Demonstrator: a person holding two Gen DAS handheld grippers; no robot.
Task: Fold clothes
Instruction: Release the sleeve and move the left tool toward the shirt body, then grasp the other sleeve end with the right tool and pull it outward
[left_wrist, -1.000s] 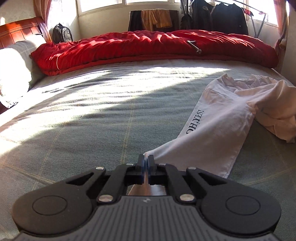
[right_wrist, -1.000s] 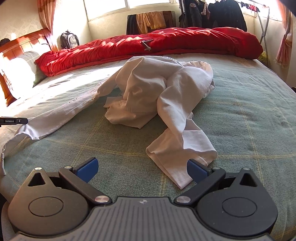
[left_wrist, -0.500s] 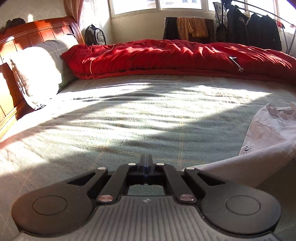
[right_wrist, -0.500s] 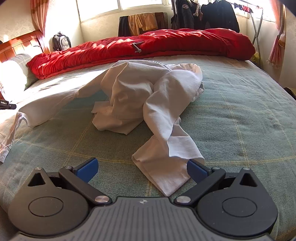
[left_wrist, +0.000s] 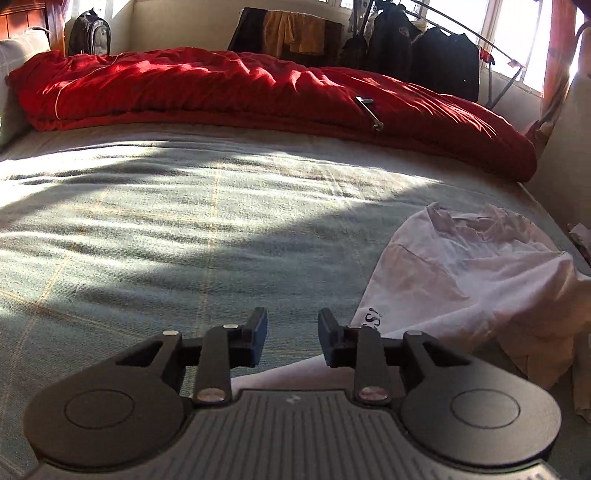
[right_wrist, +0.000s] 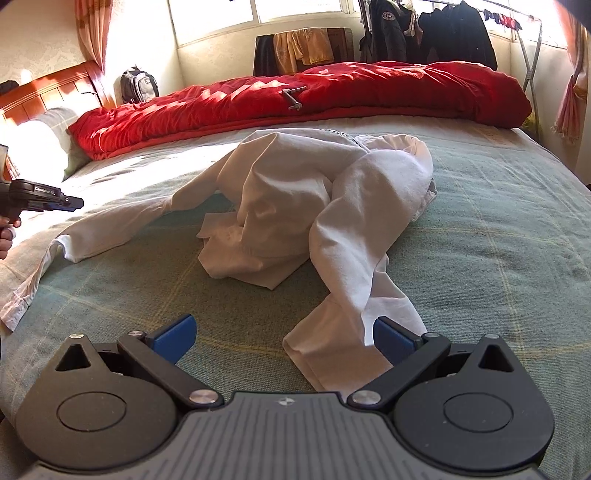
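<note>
Now | left gripper (left_wrist: 291, 338) jaws opening, empty | white garment (left_wrist: 469, 273) beside right jaw

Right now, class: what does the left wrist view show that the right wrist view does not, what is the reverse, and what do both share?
Only the left wrist view: black lettering on the white garment, and the left gripper from behind, jaws opening with nothing between them.
Only the right wrist view: the headboard, the whole crumpled garment with both sleeves spread, and the right gripper, open.
Both: the green bed, red duvet, backpack, hanging clothes.
</note>
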